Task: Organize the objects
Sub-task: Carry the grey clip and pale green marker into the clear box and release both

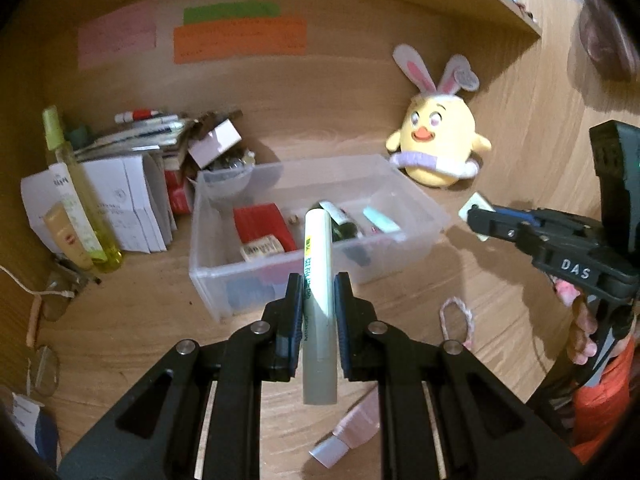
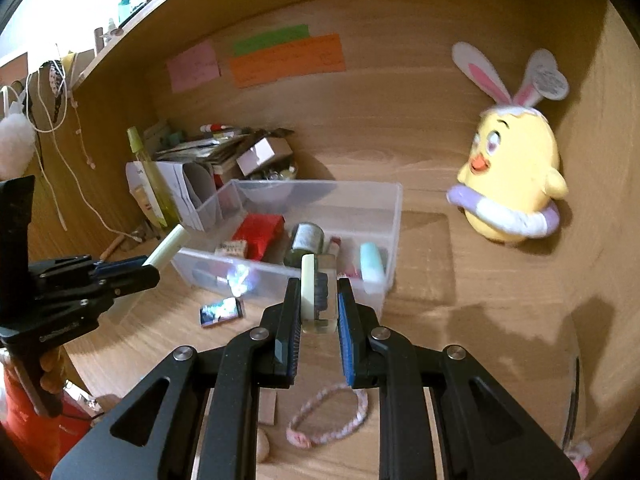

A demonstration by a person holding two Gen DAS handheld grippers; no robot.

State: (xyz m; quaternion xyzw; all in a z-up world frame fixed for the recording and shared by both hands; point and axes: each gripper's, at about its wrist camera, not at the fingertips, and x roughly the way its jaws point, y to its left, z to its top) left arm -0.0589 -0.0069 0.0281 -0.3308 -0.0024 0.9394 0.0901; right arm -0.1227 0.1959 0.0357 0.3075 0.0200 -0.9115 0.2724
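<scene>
My left gripper [image 1: 318,290] is shut on a pale green tube [image 1: 318,280], held upright just in front of the clear plastic bin [image 1: 420,204]. My right gripper [image 2: 319,294] is shut on a small clear and cream box [image 2: 316,292], close to the bin's [image 2: 394,216] front wall. The bin holds a red packet [image 2: 258,232], a dark jar [image 2: 306,240] and a mint tube [image 2: 370,266]. The right gripper with its box shows at the right of the left wrist view [image 1: 476,216]. The left gripper with its tube shows at the left of the right wrist view [image 2: 150,268].
A yellow chick plush [image 2: 512,184] stands right of the bin. Papers, boxes and a yellow-green bottle [image 1: 76,196] crowd the back left. A pink braided loop [image 2: 328,416] and a small shiny packet [image 2: 222,312] lie on the wooden desk. A pink tube [image 1: 352,428] lies below my left gripper.
</scene>
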